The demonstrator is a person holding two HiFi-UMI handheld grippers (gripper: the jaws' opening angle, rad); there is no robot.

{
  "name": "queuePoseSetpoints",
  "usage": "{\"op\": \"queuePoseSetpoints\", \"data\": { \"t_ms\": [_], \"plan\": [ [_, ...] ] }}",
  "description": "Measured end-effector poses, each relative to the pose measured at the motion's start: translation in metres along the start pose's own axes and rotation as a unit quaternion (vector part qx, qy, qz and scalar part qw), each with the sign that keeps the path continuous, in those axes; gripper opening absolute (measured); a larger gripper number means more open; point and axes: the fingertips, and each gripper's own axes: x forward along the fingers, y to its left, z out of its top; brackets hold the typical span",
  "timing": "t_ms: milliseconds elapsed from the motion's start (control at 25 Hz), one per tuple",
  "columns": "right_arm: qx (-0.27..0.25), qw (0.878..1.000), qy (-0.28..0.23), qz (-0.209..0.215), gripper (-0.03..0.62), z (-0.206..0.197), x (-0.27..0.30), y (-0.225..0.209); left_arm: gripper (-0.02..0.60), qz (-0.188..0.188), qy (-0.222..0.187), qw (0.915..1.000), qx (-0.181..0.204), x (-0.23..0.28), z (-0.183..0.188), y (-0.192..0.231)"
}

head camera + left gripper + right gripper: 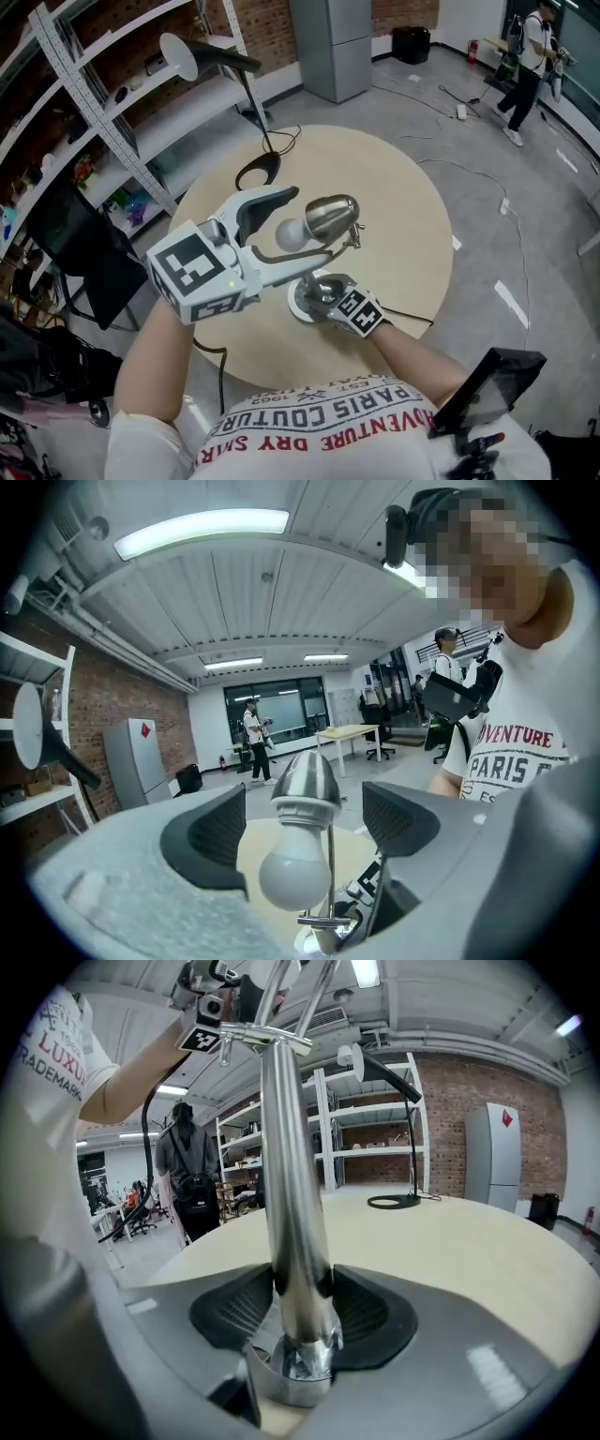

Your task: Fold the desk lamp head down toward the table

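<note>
Standing wide open, the left hand-held gripper [302, 228] has the lamp head [330, 217] between its jaws, untouched, with the bulb end facing it, above the surface [403, 206]. The right hand-held gripper [298, 1307] clamps the stem [291, 1194] low down.

place: open lab-workshop | signs: metal shelving [141, 98], brick wall [469, 1091], cabled floor [487, 141], desks [352, 731]

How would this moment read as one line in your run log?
left gripper: open, jaws astride lamp head, no contact | right gripper: shut on stem near base
</note>
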Motion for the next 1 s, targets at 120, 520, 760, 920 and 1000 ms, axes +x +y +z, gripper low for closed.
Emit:
{"op": "queuePoseSetpoints", "data": {
  "t_ms": [120, 520, 760, 920, 1000],
  "plan": [
    [-0.001, 1.000, 0.003, 0.004, 0.196, -0.004, 0.002, -0.002, 0.399, -0.025, 0.002, 0.9996, -0.016, 0.010, 0.000, 0.000],
    [0.000, 1.000, 0.008, 0.012, 0.196, 0.003, -0.003, 0.003, 0.385, -0.065, 0.028, 0.9975, 0.005, 0.026, 0.001, -0.002],
    [-0.001, 1.000, 0.013, 0.020, 0.197, 0.006, -0.007, 0.004, 0.339, -0.077, 0.035, 0.9964, -0.002, 0.030, 0.003, -0.002],
    [-0.009, 1.000, 0.011, 0.022, 0.198, 0.006, -0.005, 0.001, 0.285, -0.086, 0.032, 0.9957, 0.003, 0.028, 0.004, -0.006],
    [-0.013, 1.000, 0.009, 0.024, 0.198, 0.005, -0.005, 0.002, 0.284, -0.084, 0.030, 0.9960, 0.002, 0.028, 0.003, -0.007]
  ]
}}
